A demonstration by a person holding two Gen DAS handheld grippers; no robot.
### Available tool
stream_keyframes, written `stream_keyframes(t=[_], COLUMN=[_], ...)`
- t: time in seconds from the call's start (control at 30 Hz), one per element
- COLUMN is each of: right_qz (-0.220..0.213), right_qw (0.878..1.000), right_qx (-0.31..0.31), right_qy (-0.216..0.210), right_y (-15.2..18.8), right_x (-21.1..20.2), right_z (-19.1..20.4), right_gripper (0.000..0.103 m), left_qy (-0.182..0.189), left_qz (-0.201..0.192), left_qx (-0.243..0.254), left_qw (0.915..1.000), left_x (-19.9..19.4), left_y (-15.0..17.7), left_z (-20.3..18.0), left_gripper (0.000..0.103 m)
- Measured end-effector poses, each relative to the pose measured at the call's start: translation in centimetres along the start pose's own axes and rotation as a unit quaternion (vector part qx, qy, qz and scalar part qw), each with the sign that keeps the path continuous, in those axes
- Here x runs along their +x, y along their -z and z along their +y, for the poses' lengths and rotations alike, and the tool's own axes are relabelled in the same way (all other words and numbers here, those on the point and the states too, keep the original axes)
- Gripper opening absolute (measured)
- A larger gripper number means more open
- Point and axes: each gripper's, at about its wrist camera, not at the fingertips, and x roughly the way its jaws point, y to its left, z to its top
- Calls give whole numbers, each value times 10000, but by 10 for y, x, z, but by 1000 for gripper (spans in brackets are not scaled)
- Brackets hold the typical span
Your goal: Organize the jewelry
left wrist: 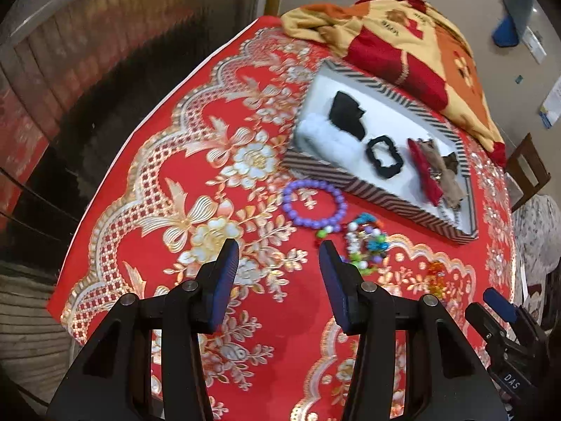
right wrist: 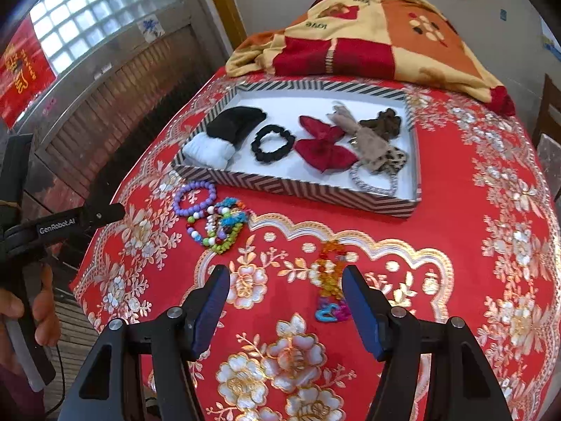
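Note:
A purple bead bracelet [left wrist: 313, 204] lies on the red cloth in front of a striped tray [left wrist: 371, 194]; it also shows in the right wrist view [right wrist: 195, 197]. A heap of multicoloured bead bracelets [left wrist: 366, 242] lies beside it, also in the right wrist view [right wrist: 221, 226]. An orange bead bracelet [right wrist: 329, 275] lies nearer, just left of the right fingertip. My left gripper [left wrist: 279, 249] is open and empty, just short of the purple bracelet. My right gripper [right wrist: 285, 277] is open and empty. The tray [right wrist: 308, 189] holds scrunchies, bows and hair bands.
A folded yellow and red blanket [right wrist: 371, 31] lies behind the tray. The table's left edge [left wrist: 115, 161] drops to a dark floor. A wooden chair [left wrist: 526, 165] stands at the right. The other gripper shows at the left [right wrist: 80, 219] and at the lower right [left wrist: 505, 319].

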Motion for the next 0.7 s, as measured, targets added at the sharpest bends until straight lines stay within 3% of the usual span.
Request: stream_keyframes(t=[0.2, 0.4, 0.7], right_qz=[-45, 88, 373], right_qw=[9992, 9967, 9915], right_qx=[-272, -693, -1186], right_qy=[-288, -417, -392], right_y=[-9, -23, -47], right_x=[24, 58, 106], right_z=[21, 43, 63], right_gripper=[64, 45, 33], left_qy=[-58, -110, -146], left_qz=[216, 332, 424], left_qx=[-41, -79, -81], left_qw=[9997, 9994, 9990], left_x=[18, 33, 52], left_y=[1, -7, -26], left_z=[9, 16, 24], left_gripper=[47, 47, 47])
